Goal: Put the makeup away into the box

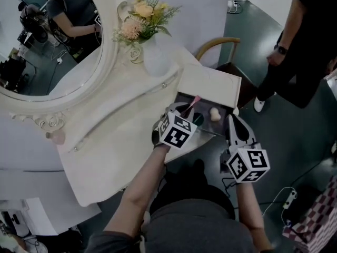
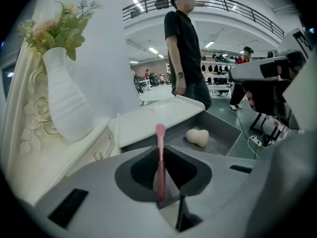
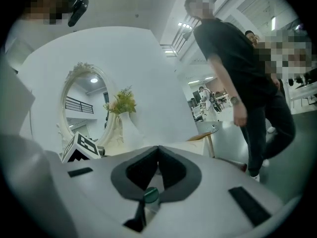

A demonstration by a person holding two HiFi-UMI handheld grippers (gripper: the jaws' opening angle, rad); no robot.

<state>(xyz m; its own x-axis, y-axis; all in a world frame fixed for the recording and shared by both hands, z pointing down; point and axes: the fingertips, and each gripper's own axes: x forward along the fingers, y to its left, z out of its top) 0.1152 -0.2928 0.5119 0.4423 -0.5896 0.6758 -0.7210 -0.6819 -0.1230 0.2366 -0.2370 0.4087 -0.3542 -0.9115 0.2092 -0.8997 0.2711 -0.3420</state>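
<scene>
Pink all along the slim makeup brush (image 2: pixel 160 165), pinched lengthwise between the nearly closed jaws of the left gripper (image 1: pixel 185 109), with the handle down in the gap and the rounded head poking out past the tips. Tilted downward over the left end of an open grey box (image 2: pixel 225 135), at the right edge of a white vanity table (image 1: pixel 105 141) and close to the box's white lid (image 1: pixel 208 86), laid back flat behind it. On the box floor, a beige makeup sponge (image 2: pixel 197 137), to the right of the brush head and apart from it. At the box's right side, the right gripper (image 1: pixel 234 119), held more level and aimed toward the oval mirror (image 1: pixel 47 41). Jaws together at the tips there, clamped on a small green-capped item (image 3: pixel 151 195) lodged near their root, with too little of its body showing to name it more closely. Farther back on the table, a white ribbed vase (image 2: pixel 67 95) with peach and yellow flowers (image 1: pixel 141 17), just beside the mirror's carved frame. Beyond the table, a wooden chair (image 1: pixel 218 46), and near it a bystander in dark clothes (image 2: pixel 185 53), standing well apart from both grippers.
</scene>
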